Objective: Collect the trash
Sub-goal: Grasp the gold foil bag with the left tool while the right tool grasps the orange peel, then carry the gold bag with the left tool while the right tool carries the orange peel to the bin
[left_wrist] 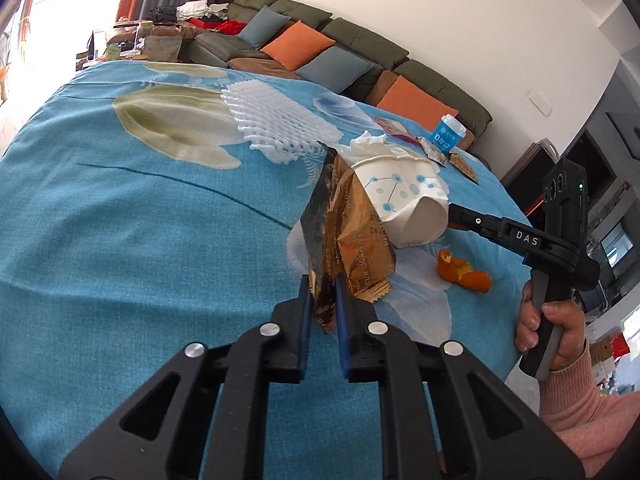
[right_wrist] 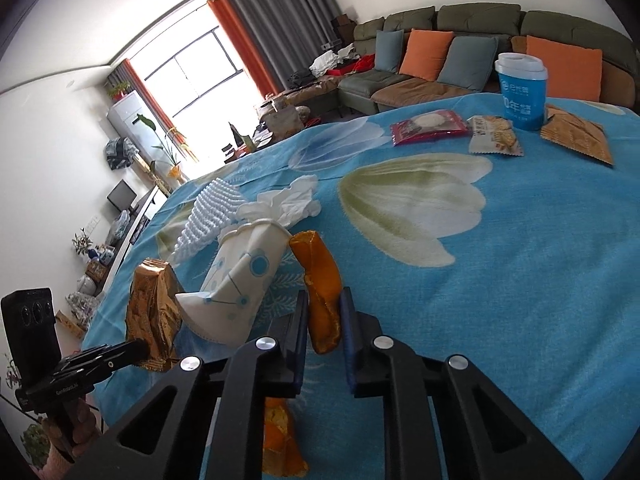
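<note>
My left gripper [left_wrist: 322,292] is shut on a crumpled gold-brown snack wrapper [left_wrist: 348,236], held up over the blue flowered cloth; the wrapper also shows in the right wrist view [right_wrist: 152,312]. A crushed white paper cup [left_wrist: 404,200] with blue dots sits in the wrapper's open top [right_wrist: 236,288]. My right gripper [right_wrist: 324,304] is shut on a piece of orange peel [right_wrist: 320,284] and holds it beside the cup. More orange peel [left_wrist: 464,270] lies on the cloth below my right gripper [right_wrist: 280,440].
On the table lie white foam fruit netting [left_wrist: 280,124], a crumpled tissue [right_wrist: 288,200], a red snack packet [right_wrist: 430,126], a cracker packet [right_wrist: 494,136], a brown wrapper [right_wrist: 576,136] and an upright blue lidded cup [right_wrist: 520,88]. A sofa [right_wrist: 460,40] with cushions stands behind the table.
</note>
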Motion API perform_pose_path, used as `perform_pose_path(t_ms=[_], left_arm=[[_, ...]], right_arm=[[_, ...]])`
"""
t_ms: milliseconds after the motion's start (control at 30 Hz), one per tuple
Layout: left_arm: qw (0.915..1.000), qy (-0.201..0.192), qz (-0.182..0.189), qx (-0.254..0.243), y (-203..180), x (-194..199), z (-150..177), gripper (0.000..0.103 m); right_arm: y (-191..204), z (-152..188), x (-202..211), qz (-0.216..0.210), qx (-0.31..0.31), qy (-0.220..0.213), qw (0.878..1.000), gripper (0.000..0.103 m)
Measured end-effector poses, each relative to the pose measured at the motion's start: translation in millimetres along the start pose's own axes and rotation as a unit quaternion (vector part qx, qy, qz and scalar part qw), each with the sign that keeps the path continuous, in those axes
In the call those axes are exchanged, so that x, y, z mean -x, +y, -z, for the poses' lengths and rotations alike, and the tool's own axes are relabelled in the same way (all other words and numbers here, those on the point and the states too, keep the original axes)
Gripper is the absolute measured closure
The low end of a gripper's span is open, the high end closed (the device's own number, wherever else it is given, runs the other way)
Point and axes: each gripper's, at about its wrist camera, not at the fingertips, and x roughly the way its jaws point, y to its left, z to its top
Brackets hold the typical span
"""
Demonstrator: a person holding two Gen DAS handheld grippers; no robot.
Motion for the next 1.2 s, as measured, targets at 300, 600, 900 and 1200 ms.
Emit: perform_pose_path(t_ms=[300,600,900,1200], left_arm=[[0.9997,-0.022,-0.007,-0.005,3.2,22.2,4.7,0.096],[0.9987,-0.046,-0.022,-0.006,10.3,52.0,12.0,0.098],[0.9969,-0.068,-0.040,-0.002,20.1,79.4,22.7,0.100],[0.9936,-0.090,-0.068,0.011,32.0,104.3,26.6,0.100]], right_arm=[[-1.3,-3.2,21.2,0.004,-0.007,-0.036,0.999,0.090],[26.8,-10.1,37.8,-0.028,0.025,-0.066,0.997,0.090],[72.2,-8.8,35.9,-0.084,0.071,-0.059,0.992,0.090],[121.3,8.0,10.4,-0.135,0.107,-0.018,0.985,0.090]])
